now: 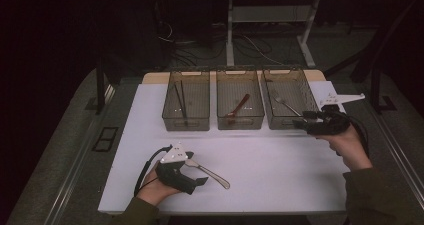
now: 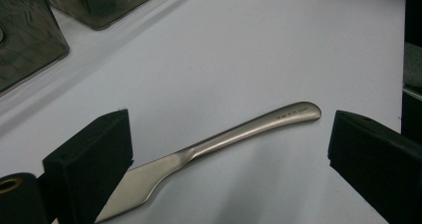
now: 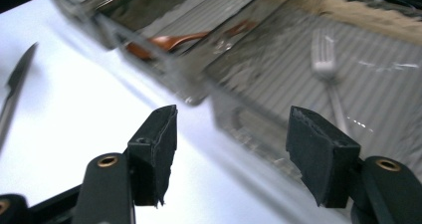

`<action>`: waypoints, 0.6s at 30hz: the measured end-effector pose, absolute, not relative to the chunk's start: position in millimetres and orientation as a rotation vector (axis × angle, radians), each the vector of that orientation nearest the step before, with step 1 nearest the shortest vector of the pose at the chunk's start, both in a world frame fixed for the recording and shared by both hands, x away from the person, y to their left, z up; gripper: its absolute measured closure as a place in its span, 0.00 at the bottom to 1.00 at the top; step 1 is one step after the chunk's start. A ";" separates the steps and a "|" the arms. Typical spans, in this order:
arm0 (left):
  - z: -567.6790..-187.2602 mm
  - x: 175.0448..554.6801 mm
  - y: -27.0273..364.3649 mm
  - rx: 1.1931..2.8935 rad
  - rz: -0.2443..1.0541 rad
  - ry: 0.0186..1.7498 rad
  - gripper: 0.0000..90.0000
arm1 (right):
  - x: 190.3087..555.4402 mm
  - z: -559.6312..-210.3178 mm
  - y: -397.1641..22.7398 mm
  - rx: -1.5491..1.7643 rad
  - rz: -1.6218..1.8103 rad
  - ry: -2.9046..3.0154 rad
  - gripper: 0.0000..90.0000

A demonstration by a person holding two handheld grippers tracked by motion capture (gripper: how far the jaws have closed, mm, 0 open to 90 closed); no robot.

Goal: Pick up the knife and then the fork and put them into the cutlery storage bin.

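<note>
A steel table knife (image 1: 212, 174) lies on the white table, its handle (image 2: 259, 127) pointing away from my left gripper. My left gripper (image 1: 199, 175) stands open low over the knife, with the blade running under its left jaw and neither pad (image 2: 94, 159) pressing on it. My right gripper (image 1: 301, 121) hovers open and empty at the front right corner of the right-hand bin (image 1: 280, 122). A silver fork (image 3: 326, 64) lies inside that bin, beyond the right jaws. The knife's tip (image 3: 17, 77) shows far to the left in the right gripper view.
Three clear bins stand in a row at the back of the table. The left bin (image 1: 186, 124) holds dark chopsticks (image 1: 181, 100), and the middle bin (image 1: 240, 124) holds a reddish-brown spoon (image 1: 239, 107). The table's front edge runs just below my left hand.
</note>
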State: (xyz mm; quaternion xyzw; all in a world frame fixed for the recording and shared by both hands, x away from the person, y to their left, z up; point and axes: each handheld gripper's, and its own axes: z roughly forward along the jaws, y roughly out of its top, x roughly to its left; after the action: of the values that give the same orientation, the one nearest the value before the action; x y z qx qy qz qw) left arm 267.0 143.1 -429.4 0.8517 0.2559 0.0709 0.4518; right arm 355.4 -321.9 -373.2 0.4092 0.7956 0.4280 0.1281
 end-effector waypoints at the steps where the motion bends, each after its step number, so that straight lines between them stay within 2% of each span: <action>1: -429.1 267.1 143.3 2.106 0.177 0.630 0.05 | 350.0 -375.7 -320.2 1.173 1.254 2.317 0.41; 5: -427.3 267.2 144.6 2.115 0.189 0.622 0.09 | 331.6 -384.2 -311.1 1.137 1.256 2.356 0.40; 10: -424.7 267.0 145.6 2.108 0.181 0.613 0.19 | 309.6 -399.0 -304.1 1.117 1.296 2.370 0.39; 13: -423.2 268.2 145.7 2.125 0.188 0.589 0.29 | 296.3 -407.2 -299.7 1.089 1.278 2.374 0.37; 18: -419.2 276.9 145.1 2.176 0.243 0.549 0.56 | 276.8 -417.7 -297.3 1.071 1.287 2.371 0.36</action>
State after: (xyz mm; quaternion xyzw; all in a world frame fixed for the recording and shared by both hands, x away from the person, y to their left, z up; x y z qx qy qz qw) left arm 276.9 145.1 -419.2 0.8712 0.2199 0.0974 0.4280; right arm 276.8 -297.3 -417.7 0.3665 0.8110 0.4401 0.1191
